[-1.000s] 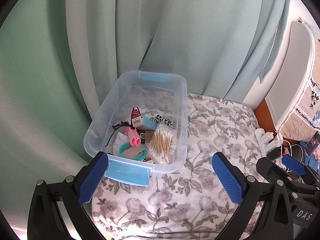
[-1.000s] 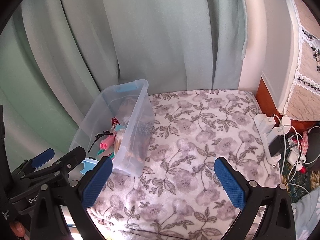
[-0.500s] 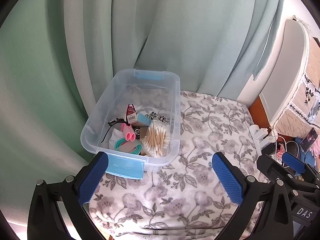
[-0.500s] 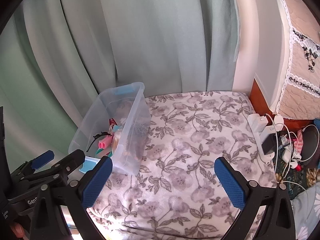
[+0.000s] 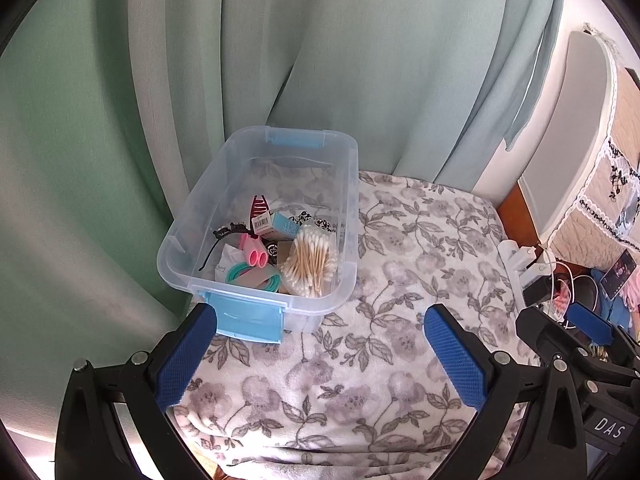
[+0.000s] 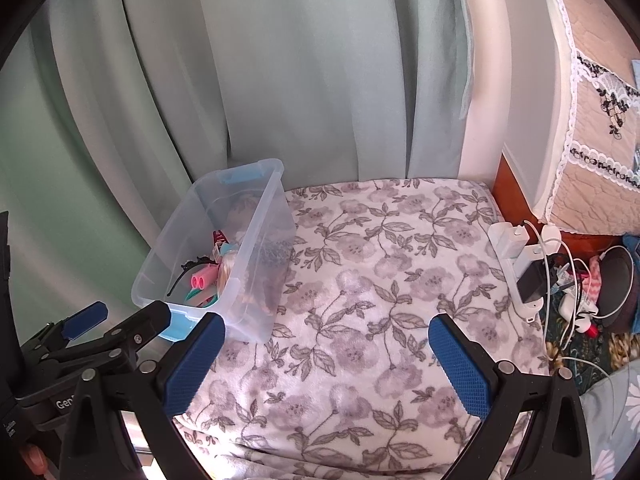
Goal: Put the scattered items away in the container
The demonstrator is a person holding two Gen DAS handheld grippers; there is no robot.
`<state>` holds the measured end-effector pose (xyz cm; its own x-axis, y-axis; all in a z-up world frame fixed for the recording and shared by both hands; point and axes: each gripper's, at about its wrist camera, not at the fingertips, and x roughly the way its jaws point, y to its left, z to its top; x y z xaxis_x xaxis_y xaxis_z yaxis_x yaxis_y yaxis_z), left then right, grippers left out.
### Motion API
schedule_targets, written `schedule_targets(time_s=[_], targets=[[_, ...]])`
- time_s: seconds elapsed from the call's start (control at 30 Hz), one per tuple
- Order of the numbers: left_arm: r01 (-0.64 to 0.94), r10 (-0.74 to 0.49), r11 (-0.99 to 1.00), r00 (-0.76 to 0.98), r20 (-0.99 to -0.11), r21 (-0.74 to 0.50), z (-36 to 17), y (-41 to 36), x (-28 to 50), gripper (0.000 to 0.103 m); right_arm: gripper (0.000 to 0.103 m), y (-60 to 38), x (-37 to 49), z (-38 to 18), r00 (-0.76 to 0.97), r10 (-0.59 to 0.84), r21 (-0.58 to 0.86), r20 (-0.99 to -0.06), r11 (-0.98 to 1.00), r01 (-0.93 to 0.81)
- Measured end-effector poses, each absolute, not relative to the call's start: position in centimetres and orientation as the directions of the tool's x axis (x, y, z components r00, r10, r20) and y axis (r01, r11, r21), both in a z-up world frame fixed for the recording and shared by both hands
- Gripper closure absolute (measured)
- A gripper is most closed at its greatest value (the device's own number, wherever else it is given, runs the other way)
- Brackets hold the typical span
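Both hand-held grippers are spread wide and carry nothing: my left hand-held gripper (image 5: 320, 356) hangs just near of the plastic box (image 5: 352, 208), and my right hand-held gripper (image 6: 326, 364) hangs over the bare flowered blanket (image 6: 360, 280) to the box's right.

That box, clear with blue latches, sits at the far left of the blanket against the green curtain (image 5: 320, 60). Inside, bunched toward the near end, lie a packet of cotton swabs (image 5: 310, 260), pink rollers (image 5: 256, 256), teal hair ties (image 5: 240, 270), a dark red hair claw (image 5: 259, 206), a thin black headband (image 5: 222, 236) and a small blue carton (image 5: 280, 226). I see nothing loose on the blanket, so I judge the tidying to be as good as done.

If the box itself has to be moved, I expect it to be light and fairly stiff, though its thin walls would flex and the smooth plastic could slip between my pads. The rolled rim on a long side, or the near latch (image 5: 248, 318), looks the surest hold. The soft blanket gives it an unsteady footing, so a one-sided lift may tip the contents.

A power strip with chargers and cables (image 6: 524, 264) lies off the right edge, well apart from the box.
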<state>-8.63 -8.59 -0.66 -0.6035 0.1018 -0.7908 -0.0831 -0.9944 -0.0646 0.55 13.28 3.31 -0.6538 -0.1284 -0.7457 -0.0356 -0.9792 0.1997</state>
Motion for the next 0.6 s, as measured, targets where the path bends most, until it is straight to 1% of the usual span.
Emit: schedule_targets(time_s=[0.6], targets=[[-0.071, 0.089, -0.996, -0.597, -0.797, -0.058, -1.51, -8.8, -7.61, 0.0, 0.0, 12.9, 1.22, 2.32, -0.635, -0.14, 0.203, -0.76, -0.979, -0.027]])
